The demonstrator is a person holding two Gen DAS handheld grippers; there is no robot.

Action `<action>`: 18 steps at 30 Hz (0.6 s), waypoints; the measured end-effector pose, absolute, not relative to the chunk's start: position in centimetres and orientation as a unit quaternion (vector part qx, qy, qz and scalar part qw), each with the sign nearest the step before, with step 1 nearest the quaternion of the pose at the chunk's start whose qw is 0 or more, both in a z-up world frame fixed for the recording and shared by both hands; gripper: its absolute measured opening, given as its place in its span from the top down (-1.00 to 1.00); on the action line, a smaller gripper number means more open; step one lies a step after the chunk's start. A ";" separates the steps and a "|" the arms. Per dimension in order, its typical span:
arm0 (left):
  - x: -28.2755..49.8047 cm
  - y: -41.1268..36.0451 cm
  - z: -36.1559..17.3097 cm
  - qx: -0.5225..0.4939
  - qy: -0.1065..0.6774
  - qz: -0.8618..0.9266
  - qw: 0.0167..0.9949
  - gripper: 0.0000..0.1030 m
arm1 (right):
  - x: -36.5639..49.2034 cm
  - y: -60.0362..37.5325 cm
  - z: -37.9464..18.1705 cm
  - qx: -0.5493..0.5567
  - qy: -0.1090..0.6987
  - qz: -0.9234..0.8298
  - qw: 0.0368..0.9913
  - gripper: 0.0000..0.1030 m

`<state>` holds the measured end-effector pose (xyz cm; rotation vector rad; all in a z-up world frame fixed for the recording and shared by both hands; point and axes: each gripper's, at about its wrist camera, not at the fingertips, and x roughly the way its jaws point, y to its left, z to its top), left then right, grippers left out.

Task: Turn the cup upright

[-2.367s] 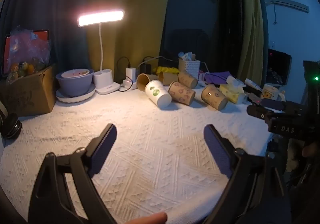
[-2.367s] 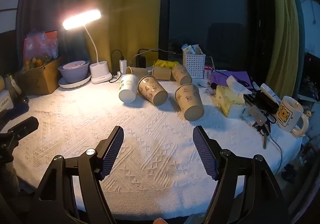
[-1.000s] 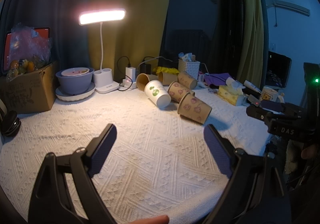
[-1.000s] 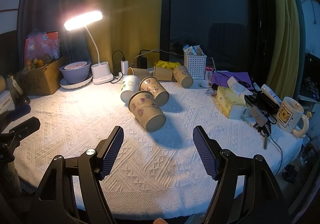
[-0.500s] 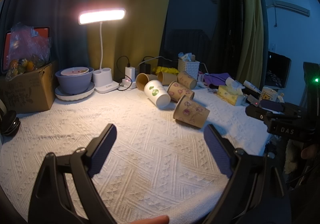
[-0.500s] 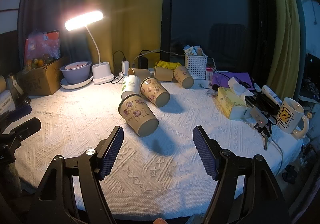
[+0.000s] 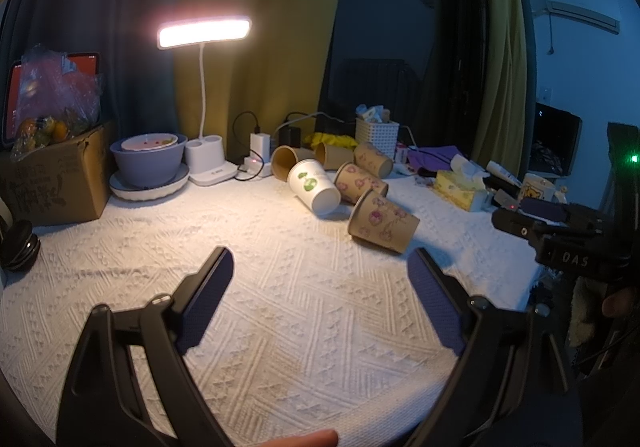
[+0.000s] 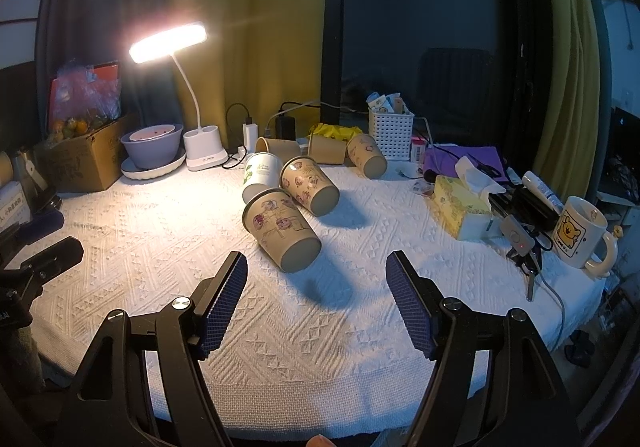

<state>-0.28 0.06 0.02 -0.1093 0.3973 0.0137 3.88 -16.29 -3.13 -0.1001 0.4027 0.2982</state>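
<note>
A brown paper cup with cartoon prints [image 8: 282, 233] lies on its side on the white textured tablecloth [image 8: 160, 247], bottom toward the front; it also shows in the left wrist view [image 7: 382, 221]. My right gripper [image 8: 316, 267] is open and empty, just short of the cup. My left gripper [image 7: 322, 267] is open and empty, to the cup's left and nearer the table's front. Behind it lie a white cup with green print [image 8: 260, 175], another printed brown cup [image 8: 310, 185] and several more brown cups [image 8: 366, 155], all on their sides.
A lit desk lamp [image 8: 200, 151], a purple bowl on a plate [image 8: 154, 151] and a cardboard box [image 8: 84, 161] stand at the back left. A white basket [image 8: 390, 135], a tissue box [image 8: 462, 207], keys [image 8: 522, 243] and a bear mug [image 8: 582, 233] are at the right.
The printed brown cup has rolled from the right of the group toward the table's front centre and turned, settling just ahead of my right gripper. Both grippers have held still.
</note>
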 end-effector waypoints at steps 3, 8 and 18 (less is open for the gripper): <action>-0.3 -0.3 0.0 -0.054 0.196 0.007 0.979 -0.74 | 3.9 -16.3 -3.1 -0.049 0.199 0.147 0.968 -0.45; -0.3 -0.5 0.0 -0.055 0.197 0.008 0.979 -0.74 | 3.9 -16.3 -3.2 -0.049 0.199 0.147 0.968 -0.45; 0.2 -0.3 -0.5 -0.062 0.215 -0.001 0.975 -0.74 | 4.0 -16.7 -3.3 -0.040 0.200 0.149 0.968 -0.45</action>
